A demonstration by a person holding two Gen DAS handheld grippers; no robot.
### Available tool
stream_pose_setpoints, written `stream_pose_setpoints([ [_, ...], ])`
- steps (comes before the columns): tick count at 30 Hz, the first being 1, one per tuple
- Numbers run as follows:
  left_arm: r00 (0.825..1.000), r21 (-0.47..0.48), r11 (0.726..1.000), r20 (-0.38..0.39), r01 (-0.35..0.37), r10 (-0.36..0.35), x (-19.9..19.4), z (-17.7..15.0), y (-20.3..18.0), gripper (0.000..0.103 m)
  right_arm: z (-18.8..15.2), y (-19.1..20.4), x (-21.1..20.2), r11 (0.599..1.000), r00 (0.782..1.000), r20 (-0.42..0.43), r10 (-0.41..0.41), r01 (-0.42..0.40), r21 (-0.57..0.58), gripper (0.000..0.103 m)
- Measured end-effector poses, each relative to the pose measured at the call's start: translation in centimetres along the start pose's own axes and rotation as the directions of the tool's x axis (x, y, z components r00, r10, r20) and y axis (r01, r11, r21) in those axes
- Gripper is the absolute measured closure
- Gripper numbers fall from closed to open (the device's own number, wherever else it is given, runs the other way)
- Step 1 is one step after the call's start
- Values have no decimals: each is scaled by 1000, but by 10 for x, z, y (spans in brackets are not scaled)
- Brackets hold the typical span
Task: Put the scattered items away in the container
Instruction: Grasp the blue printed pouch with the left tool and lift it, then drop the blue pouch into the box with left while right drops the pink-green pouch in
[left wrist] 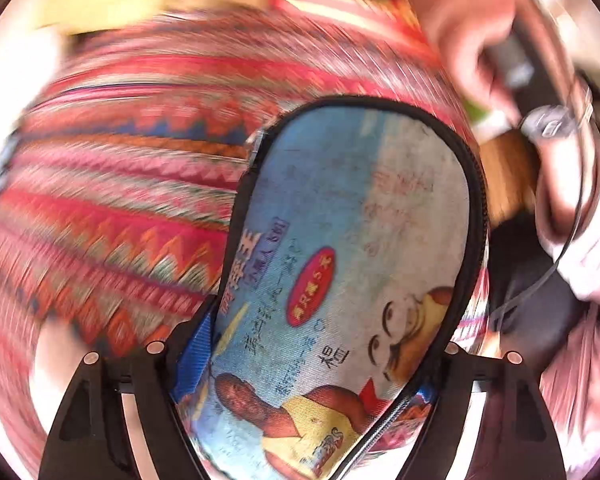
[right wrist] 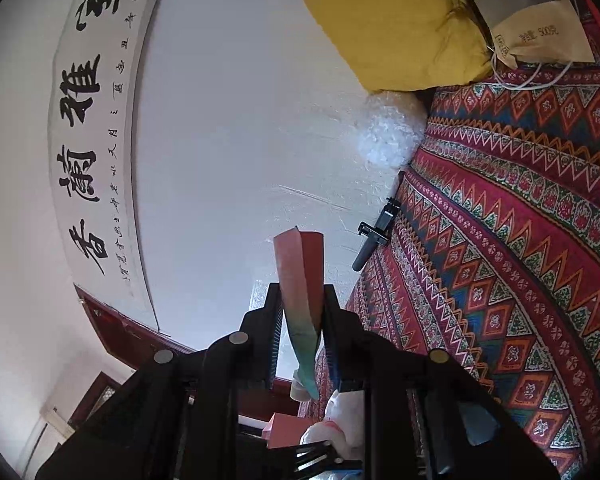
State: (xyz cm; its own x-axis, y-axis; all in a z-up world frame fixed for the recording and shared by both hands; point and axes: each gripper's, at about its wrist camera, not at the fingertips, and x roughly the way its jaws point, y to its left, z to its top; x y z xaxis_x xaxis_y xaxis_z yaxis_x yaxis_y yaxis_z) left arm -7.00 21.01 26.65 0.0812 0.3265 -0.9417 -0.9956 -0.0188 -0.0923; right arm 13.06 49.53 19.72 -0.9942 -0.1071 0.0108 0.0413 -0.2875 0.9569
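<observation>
A home living space was suggested, a patterned woven cloth [right wrist: 520, 208], a yellow cushion [right wrist: 392, 24], a calligraphy scroll [right wrist: 96, 128] hung on a white wall.

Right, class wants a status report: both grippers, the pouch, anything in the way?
Left gripper around printed zip pouch, grip unclear. Right gripper shut on red-and-green strip. A hand close beside the pouch.
</observation>
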Motion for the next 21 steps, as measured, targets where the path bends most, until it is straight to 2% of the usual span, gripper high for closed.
stream_pose_setpoints([
  [1,998,-110,994,62,-2,9,-17,-15,4,43,-1,1,0,1000,1000,1,3,-3,-2,84],
  [3,983,-313,950,178,17,41,-49,-47,9,52,-5,3,2,1000,1000,-4,11,-11,2,84],
  [4,969,-388,921,241,40,59,-64,-65,11,59,-6,4,3,1000,1000,-5,12,-12,3,84],
  [7,910,-556,823,391,113,139,-103,-130,-5,73,-13,10,5,1000,1000,-10,9,-9,-9,84],
  [8,886,-597,792,427,128,179,-121,-155,-7,75,-16,13,6,1000,1000,-14,7,-7,-18,84],
  [10,838,-657,741,477,139,266,-129,-184,1,83,-21,20,9,999,1000,-18,-2,2,-41,84],
  [14,720,-750,624,555,218,417,-160,-258,19,86,-34,31,15,998,999,-26,-17,16,-67,84],
  [15,687,-756,602,581,257,436,-171,-277,21,86,-38,34,16,998,999,-30,-15,13,-68,84],
  [17,610,-746,570,639,344,468,-185,-309,30,86,-47,40,20,997,999,-40,-10,7,-77,84],
  [19,516,-731,546,679,409,521,-209,-339,31,86,-57,51,25,995,998,-53,-15,9,-102,84],
  [20,466,-720,546,693,428,550,-224,-352,29,86,-62,56,28,993,998,-60,-17,10,-117,84],
  [21,408,-709,551,705,441,581,-241,-365,28,86,-67,61,30,991,998,-66,-19,10,-130,84],
])
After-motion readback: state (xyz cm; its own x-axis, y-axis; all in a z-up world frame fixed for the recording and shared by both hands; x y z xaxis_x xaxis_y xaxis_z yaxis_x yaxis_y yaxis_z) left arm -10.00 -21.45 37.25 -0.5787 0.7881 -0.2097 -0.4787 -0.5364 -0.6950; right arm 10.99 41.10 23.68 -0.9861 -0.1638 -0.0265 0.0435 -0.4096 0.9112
